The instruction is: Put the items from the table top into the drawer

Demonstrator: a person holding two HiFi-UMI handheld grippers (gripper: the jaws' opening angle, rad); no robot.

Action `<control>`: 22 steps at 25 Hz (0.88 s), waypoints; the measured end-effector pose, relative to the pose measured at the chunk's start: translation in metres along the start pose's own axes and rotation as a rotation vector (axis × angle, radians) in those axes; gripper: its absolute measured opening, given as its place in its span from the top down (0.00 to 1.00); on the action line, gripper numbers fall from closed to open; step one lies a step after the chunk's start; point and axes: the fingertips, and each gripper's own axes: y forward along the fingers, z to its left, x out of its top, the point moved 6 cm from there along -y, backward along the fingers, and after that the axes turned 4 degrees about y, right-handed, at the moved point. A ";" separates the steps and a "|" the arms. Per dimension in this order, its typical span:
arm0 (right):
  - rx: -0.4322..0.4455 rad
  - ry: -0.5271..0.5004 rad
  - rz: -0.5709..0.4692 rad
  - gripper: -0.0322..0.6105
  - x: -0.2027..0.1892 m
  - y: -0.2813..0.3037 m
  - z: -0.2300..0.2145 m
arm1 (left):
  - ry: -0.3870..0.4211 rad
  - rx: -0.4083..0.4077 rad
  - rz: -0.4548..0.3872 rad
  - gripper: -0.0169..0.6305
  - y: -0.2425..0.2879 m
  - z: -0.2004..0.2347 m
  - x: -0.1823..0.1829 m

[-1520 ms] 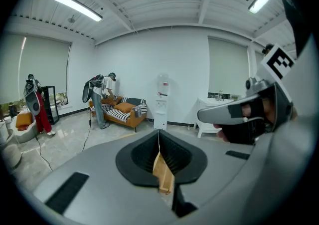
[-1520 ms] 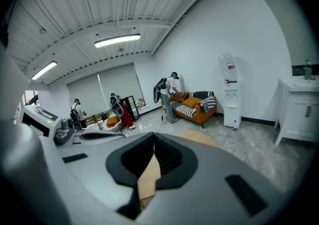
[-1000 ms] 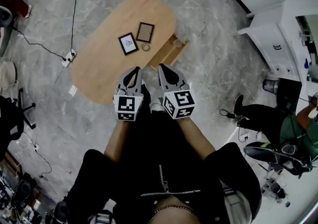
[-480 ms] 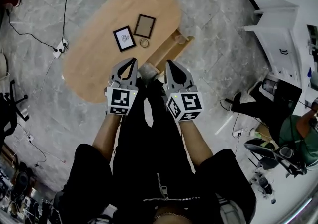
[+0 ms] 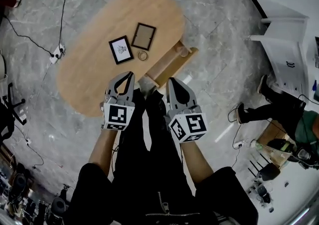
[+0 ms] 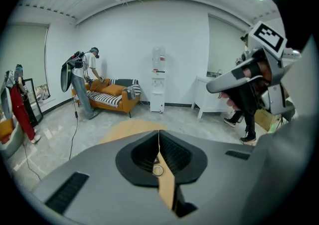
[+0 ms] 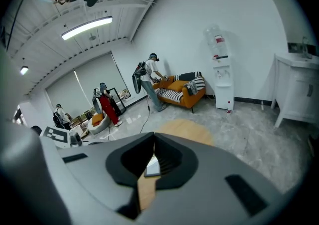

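Three items lie on the oval wooden table (image 5: 89, 77), beside its open drawer (image 5: 166, 65).
A black-framed picture (image 5: 121, 50), a brown picture frame (image 5: 144, 36) and a small ring (image 5: 143, 56) sit close together near the drawer side. The left gripper (image 5: 130, 74) and right gripper (image 5: 170, 80) hang above the person's legs at the table's near edge, both with jaws pressed together and empty.

In the drawer (image 5: 167, 64), at the tabletop's (image 5: 89, 69) 4 o'clock edge, a round thing (image 5: 184, 49) is too small to tell. In both gripper views the fingers (image 6: 142, 154) hide the tabletop except a sliver, which shows only the ring (image 6: 157, 170) and part of a frame (image 7: 152, 165).
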 end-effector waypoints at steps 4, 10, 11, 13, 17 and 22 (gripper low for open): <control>0.003 -0.018 0.014 0.93 -0.021 0.020 -0.015 | 0.013 0.012 0.005 0.95 0.031 0.006 -0.029; -0.006 -0.024 0.061 0.93 -0.075 0.057 -0.050 | 0.017 0.022 0.032 0.95 0.073 0.008 -0.081; -0.008 -0.025 0.064 0.93 -0.081 0.063 -0.056 | 0.019 0.024 0.033 0.95 0.080 0.008 -0.088; -0.009 -0.027 0.065 0.93 -0.093 0.072 -0.063 | 0.019 0.028 0.032 0.95 0.091 0.010 -0.100; -0.020 -0.023 0.077 0.93 -0.120 0.078 -0.070 | 0.021 0.035 0.038 0.95 0.103 0.012 -0.122; -0.039 0.020 0.104 0.93 -0.146 0.079 -0.074 | 0.052 0.028 0.090 0.95 0.120 0.022 -0.150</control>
